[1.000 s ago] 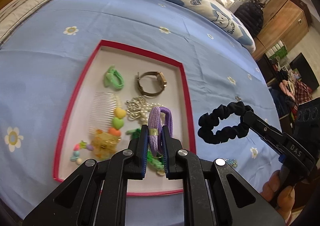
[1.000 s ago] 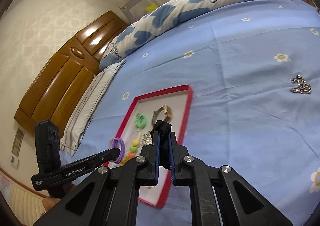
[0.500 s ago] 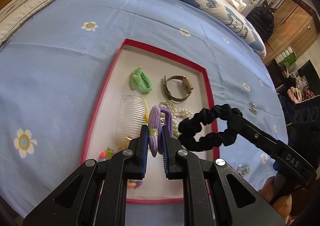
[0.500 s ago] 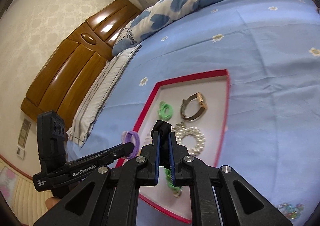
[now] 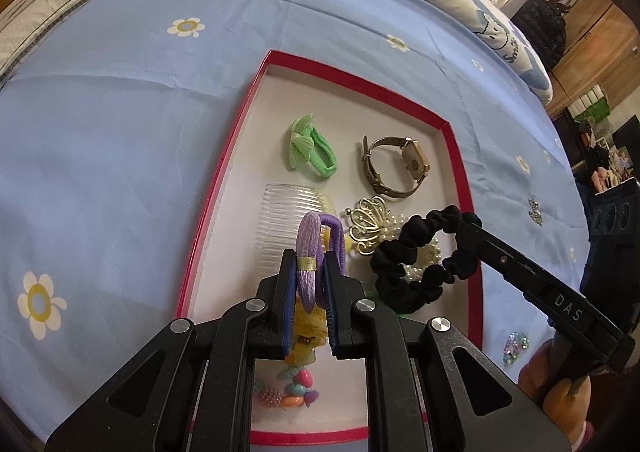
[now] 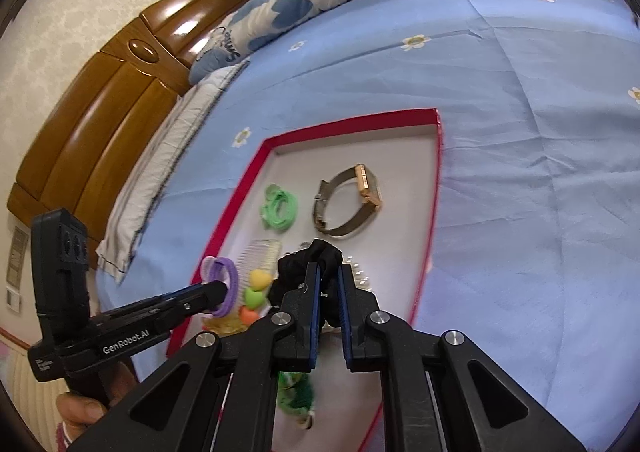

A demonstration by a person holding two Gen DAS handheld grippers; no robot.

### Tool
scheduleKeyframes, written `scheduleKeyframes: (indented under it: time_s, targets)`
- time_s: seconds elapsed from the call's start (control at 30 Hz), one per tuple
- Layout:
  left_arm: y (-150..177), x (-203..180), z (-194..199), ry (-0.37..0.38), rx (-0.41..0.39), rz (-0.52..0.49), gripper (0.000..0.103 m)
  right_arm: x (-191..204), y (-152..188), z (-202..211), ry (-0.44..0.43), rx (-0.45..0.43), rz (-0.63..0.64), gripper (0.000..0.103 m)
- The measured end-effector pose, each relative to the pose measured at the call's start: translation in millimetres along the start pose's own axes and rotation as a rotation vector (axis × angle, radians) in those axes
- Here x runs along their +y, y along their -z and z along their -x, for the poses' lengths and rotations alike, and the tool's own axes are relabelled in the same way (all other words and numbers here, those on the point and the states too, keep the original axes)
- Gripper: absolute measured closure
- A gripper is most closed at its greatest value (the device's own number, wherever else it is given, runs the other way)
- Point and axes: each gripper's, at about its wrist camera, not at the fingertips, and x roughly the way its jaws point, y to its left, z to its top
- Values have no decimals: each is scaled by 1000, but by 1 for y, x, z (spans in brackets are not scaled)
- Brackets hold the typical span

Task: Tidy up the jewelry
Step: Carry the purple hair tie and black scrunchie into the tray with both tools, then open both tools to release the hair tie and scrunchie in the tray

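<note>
We tilt both grippers steeply down over the red-rimmed tray [image 5: 456, 156], left gripper [image 5: 311, 264] clamping the purple hair tie [image 5: 308, 240], right gripper [image 6: 328, 280] pinching the black scrunchie [image 5: 424, 252], its jaws starting to part, near the tray's right rim.

Both grippers are matte black, with angular arms cut by triangular openings and fixed with round silver screws. The left gripper [image 5: 311, 272] and the right gripper [image 6: 329, 288] have ribbed blue pads [image 6: 315, 316] inside the fingers. White lettering reads "GenRobot.AI" at lower left, "DAS" at lower right. Each carries a boxy black camera block [image 6: 60, 252].
</note>
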Motion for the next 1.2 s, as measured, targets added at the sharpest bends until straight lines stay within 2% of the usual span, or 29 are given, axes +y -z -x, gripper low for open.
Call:
scheduleKeyframes:
  time_s: [0.3, 0.37, 0.4, 0.43, 0.5, 0.57, 0.73, 0.8, 0.87, 1.0, 1.07, 1.2]
  targets:
    - [1, 1, -5, -15, 9, 7, 91, -1, -1, -8, 20, 17, 7, 89]
    - [1, 1, -5, -15, 12, 10, 90, -2, -2, -9, 20, 19, 0, 84]
    - [1, 1, -5, -16, 12, 12, 90, -3, -2, -8, 21, 17, -4, 76]
    - [1, 2, -6, -18, 12, 14, 88, -4, -1, -8, 18, 16, -6, 71]
    - [1, 2, -6, -22, 13, 17, 83, -3, -2, -7, 15, 15, -6, 67]
    - [1, 2, -6, -23, 12, 18, 79, -3, -2, -7, 11, 12, -7, 67]
    - [2, 2, -6, -25, 14, 16, 78, -3, -2, -6, 9, 10, -8, 67]
    - [1, 3, -6, -23, 13, 20, 73, -2, -2, -5, 7, 10, -7, 67]
    - [2, 3, -4, -19, 6, 20, 64, -2, -2, -3, 4, 6, -8, 67]
    - [3, 2, -2, -24, 0, 16, 60, 0, -1, 3, -3, -7, -9, 58]
    - [3, 2, -1, -28, 0, 20, 55, 0, 0, 6, -7, -14, -13, 57]
    - [5, 2, 3, -20, -7, 22, 54, 1, 1, 12, -24, -25, -20, 52]
